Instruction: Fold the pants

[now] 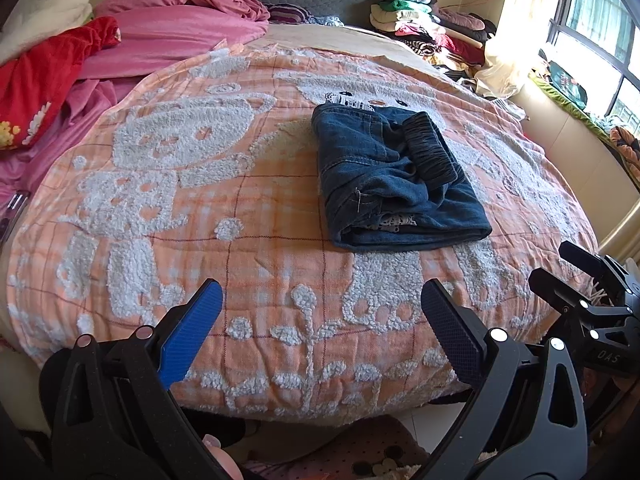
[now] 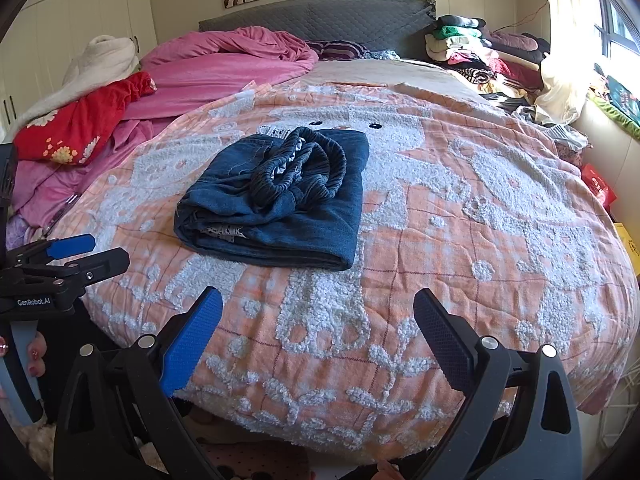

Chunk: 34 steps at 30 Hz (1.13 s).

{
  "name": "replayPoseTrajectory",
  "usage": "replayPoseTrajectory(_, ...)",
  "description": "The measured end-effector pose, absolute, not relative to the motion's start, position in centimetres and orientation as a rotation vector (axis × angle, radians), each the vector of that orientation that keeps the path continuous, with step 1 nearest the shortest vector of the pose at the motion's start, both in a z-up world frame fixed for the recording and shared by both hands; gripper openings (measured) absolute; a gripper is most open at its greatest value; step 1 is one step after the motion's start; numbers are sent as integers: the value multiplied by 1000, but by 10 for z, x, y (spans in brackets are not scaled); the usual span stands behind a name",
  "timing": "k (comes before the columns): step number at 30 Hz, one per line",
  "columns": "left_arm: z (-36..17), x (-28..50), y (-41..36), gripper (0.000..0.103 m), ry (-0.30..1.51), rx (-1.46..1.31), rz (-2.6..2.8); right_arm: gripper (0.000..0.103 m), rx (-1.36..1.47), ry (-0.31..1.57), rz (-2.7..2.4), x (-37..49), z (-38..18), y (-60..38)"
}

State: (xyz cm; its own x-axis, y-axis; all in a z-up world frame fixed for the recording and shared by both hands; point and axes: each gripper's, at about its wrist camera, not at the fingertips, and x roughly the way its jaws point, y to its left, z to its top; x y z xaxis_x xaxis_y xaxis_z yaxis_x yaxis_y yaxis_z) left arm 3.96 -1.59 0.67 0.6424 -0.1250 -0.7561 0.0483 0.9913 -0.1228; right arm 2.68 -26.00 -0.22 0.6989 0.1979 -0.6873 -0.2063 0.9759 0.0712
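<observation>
Reading "GenRobot.AI": left gripper (image 2: 80,252) body.

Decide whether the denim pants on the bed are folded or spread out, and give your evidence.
Folded. The pants lie as a compact stacked rectangle on the blanket, layered edges showing at the near end, with the elastic waistband bunched on top.

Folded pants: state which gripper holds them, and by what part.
Neither. The left gripper and right gripper are both open and empty; the pants lie folded on the blanket, untouched.

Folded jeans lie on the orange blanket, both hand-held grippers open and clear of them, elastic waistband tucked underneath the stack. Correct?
Not quite. The waistband sits on top of the folded jeans, as the right wrist view shows. The orange blanket and both open grippers, left hand-held gripper and right hand-held gripper, are as stated.
</observation>
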Motion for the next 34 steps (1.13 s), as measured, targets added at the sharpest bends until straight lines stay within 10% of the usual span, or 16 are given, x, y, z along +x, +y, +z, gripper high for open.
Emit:
replayPoseTrajectory(23,8,45,-3,94,881,-198,-217,96,-1,813,189,54,-5,-272)
replayPoseTrajectory(34,-25,169,150,94,970,-138,277,98,34,826,-160,151,-8,-444)
